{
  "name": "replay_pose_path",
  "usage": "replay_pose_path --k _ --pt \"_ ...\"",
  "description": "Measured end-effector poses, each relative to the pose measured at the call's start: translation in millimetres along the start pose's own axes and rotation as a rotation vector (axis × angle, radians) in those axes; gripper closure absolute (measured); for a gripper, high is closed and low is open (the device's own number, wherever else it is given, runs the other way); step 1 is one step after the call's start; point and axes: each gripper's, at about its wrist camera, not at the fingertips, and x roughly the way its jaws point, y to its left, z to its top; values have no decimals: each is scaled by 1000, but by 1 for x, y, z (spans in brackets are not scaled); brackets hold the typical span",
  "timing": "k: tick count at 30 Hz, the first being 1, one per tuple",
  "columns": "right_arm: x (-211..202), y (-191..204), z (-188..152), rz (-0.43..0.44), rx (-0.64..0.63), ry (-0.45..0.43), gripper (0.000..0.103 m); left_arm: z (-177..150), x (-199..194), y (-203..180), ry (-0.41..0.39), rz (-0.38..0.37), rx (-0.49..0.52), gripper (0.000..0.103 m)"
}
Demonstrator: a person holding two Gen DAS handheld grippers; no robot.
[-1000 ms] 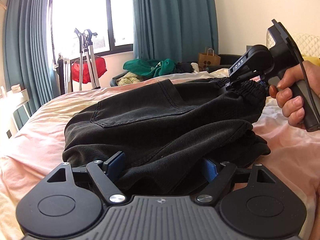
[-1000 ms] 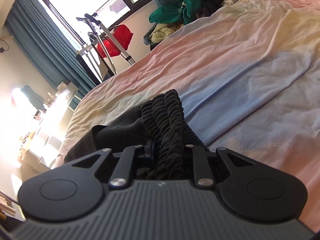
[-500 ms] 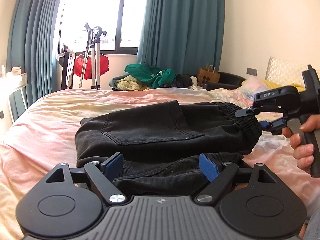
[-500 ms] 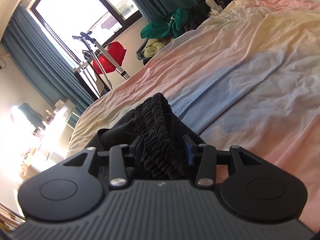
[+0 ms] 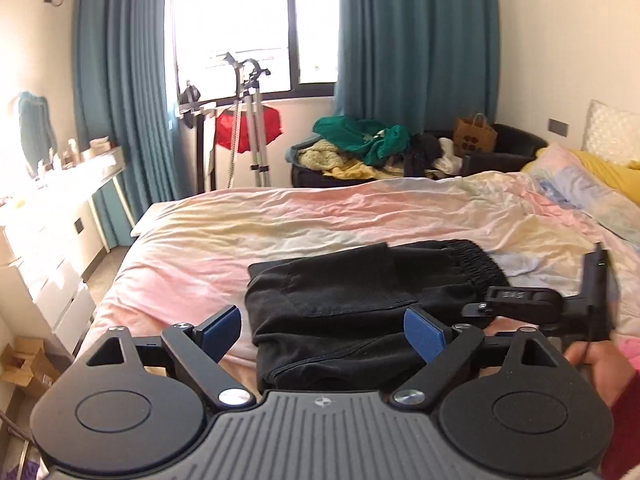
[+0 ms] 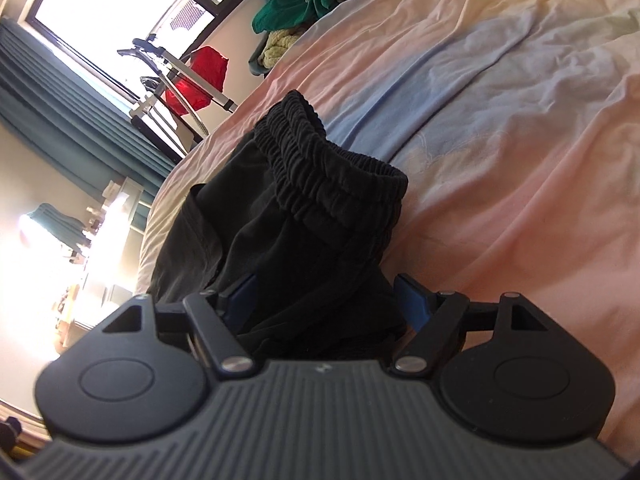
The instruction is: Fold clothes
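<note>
The black trousers (image 5: 344, 304) lie folded into a compact bundle on the bed (image 5: 280, 232), near its front edge, with the pastel sheet of pink, yellow and pale blue rumpled all around them. The elastic waistband (image 6: 320, 168) is gathered and ridged, turned toward the right side of the bundle, and a back pocket faces up on the top layer.

The left tool (image 5: 322, 330) hovers at the near edge of the bundle with its blue pads spread wide apart, nothing pinched between them (the cloth shows through the gap, but the pads stand clear on either side). The right tool (image 6: 324, 300) is likewise parted, its blue pads flanking the lower folds of the trousers just below the waistband; whether either pad brushes the fabric I cannot tell. From the left wrist view the right tool's black handle sits beside the waistband end, held in a hand (image 5: 600, 364) with a dark red sleeve at the frame's edge.

Beyond the bed, teal curtains (image 5: 416, 40) frame a bright window, a tripod stands before a red garment (image 5: 246, 132), and a heap of green and yellow clothes (image 5: 360, 148) fills a dark chair.
</note>
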Motion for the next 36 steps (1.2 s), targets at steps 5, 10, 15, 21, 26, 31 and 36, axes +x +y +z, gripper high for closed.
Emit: replay_pose_path --k 5,10,15,21,26,31,36 --pt "17 1 -3 -24 5 38 26 47 -75 -48 17 -109 85 0" --pt "18 -1 -3 -12 26 38 26 63 -112 -72 50 -164 21 0" --pt "16 -6 -2 6 52 38 26 64 -119 -72 59 -185 -19 0" --pt "18 -7 0 15 60 44 26 73 -90 -55 133 -247 -112 0" --pt "23 -10 1 23 57 45 26 51 -38 -25 201 -287 -270 2" --pt "32 -15 4 36 74 48 21 15 33 14 247 -236 -370 2" --pt "36 -14 5 45 70 53 19 -19 105 67 271 -198 -505 1"
